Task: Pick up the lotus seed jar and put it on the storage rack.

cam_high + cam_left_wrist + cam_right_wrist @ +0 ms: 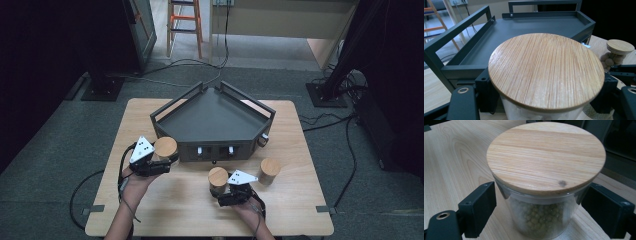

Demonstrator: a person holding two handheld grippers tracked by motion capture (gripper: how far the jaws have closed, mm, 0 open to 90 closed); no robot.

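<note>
Left claw (161,161): jaws clamped on a white-filled jar (165,147), just beside tray (212,120) front-left corner | Right claw (223,192): jaws spread astride pea jar (218,178), gaps visible both sides, jar standing on worktop (170,200) | third jar (270,170) near, right.

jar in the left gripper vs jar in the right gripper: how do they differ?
Contents: the left jar holds something pale whitish, hard to identify; the right jar holds small green pea-like balls.
Place: in the high view the left jar sits by the grey tray's left front corner; the right jar stands mid-table, in front of the tray.
Grip: the left gripper looks closed on its jar; the right gripper's jaws show gaps beside the glass.
Shared: clear glass, round wooden lids.
</note>
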